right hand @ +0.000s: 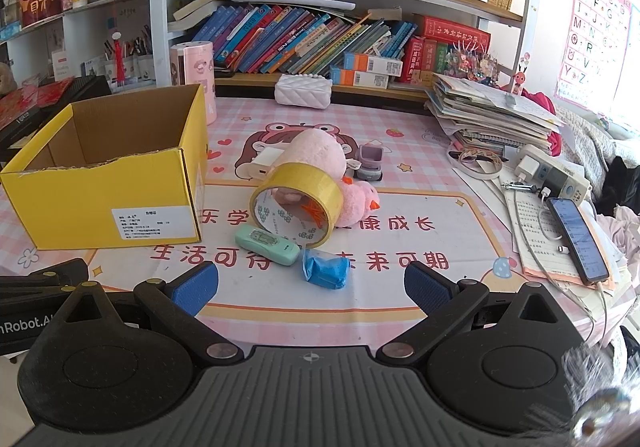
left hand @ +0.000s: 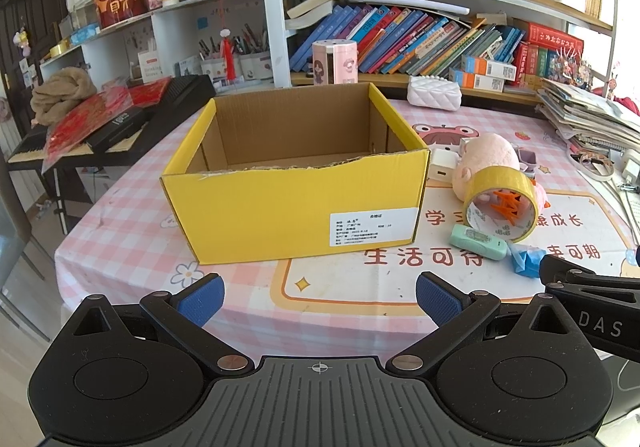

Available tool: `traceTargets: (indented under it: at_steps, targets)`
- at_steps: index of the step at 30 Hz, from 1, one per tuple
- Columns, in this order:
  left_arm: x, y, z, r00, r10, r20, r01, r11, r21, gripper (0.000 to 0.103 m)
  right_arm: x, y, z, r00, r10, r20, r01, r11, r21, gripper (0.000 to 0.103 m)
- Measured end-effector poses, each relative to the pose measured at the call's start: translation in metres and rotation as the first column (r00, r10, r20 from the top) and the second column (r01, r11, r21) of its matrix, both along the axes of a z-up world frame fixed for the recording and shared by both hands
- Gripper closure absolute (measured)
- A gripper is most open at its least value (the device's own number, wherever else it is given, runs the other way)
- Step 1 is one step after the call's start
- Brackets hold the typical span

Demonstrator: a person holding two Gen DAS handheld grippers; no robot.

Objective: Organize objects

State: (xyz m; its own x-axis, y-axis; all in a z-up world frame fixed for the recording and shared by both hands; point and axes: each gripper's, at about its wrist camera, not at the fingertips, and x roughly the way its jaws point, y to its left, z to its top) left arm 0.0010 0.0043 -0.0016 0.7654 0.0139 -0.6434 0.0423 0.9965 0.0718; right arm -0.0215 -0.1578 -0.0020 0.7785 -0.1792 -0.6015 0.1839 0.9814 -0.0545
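Both grippers hang low at the near edge of the table [right hand: 400, 167], nothing picked yet. The left gripper [left hand: 320, 297] faces the yellow cardboard box [left hand: 292, 207] at frame centre, jaws spread wide and empty. The right gripper [right hand: 311, 289] has its jaws wide apart too, empty, looking at the pile in mid-frame.

And what a pile: a roll of yellow tape [right hand: 296, 203] tipped on its edge, core opening turned toward the lower left, leaning on a pink plush toy [right hand: 320, 155]. Just below it lies a mint-green correction tape [right hand: 267, 245], long axis running upper left to lower right, and beside that a crumpled blue packet [right hand: 325, 269]. A white charger [right hand: 266, 163] and a small grey toy [right hand: 370, 163] sit behind.

The box looks empty, so the job has probably barely begun. The blue packet is nearest the right jaws, a sensible first pick: come down straight over it, close across its short side, lift clear, then carry left over the box's torn front rim. The correction tape would want a pinch across its narrow width.
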Motion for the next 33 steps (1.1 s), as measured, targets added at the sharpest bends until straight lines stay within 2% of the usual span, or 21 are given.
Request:
traceTargets:
  at_steps: [9, 29, 33]
  targets:
    - [0.006, -0.009, 0.000, 1.000, -0.011, -0.009, 0.011, 1.000, -0.006, 0.000, 0.004, 0.008, 0.003, 1.000, -0.008, -0.010, 0.008, 1.000, -0.004, 0.002]
    - [0.021, -0.023, -0.007, 1.000, 0.002, -0.027, -0.002, 1.000, -0.008, 0.000, 0.017, -0.014, -0.001, 1.000, 0.017, -0.027, -0.017, 1.000, 0.007, 0.002]
    - [0.029, -0.033, -0.010, 0.999, -0.004, -0.042, 0.003, 1.000, -0.002, 0.000, 0.026, -0.024, -0.004, 0.999, 0.023, -0.037, -0.022, 1.000, 0.019, 0.008]
